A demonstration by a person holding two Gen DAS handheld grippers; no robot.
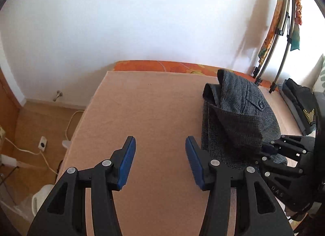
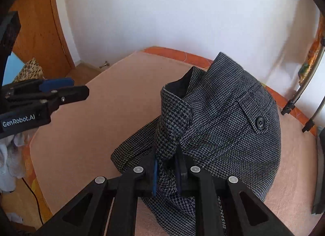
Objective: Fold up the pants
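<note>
Dark grey houndstooth pants (image 2: 223,114) lie bunched on the peach-covered bed (image 2: 97,118), with a buttoned pocket flap facing up. My right gripper (image 2: 166,166) is shut on a bunched strip of the pants, which rises from between its blue pads. In the left wrist view the pants (image 1: 239,118) sit at the right, with the right gripper (image 1: 270,148) pinching their near edge. My left gripper (image 1: 160,146) hovers open over bare bed (image 1: 152,114), left of the pants, with nothing between its fingers. It also shows at the left edge of the right wrist view as the left gripper (image 2: 67,87).
A metal folding frame (image 1: 284,32) draped with colourful cloth leans on the white wall at the bed's far right. Dark clothes (image 1: 300,101) lie at the right edge. White cables and a socket (image 1: 42,144) are on the wooden floor at left. A wooden door (image 2: 40,36) stands beyond.
</note>
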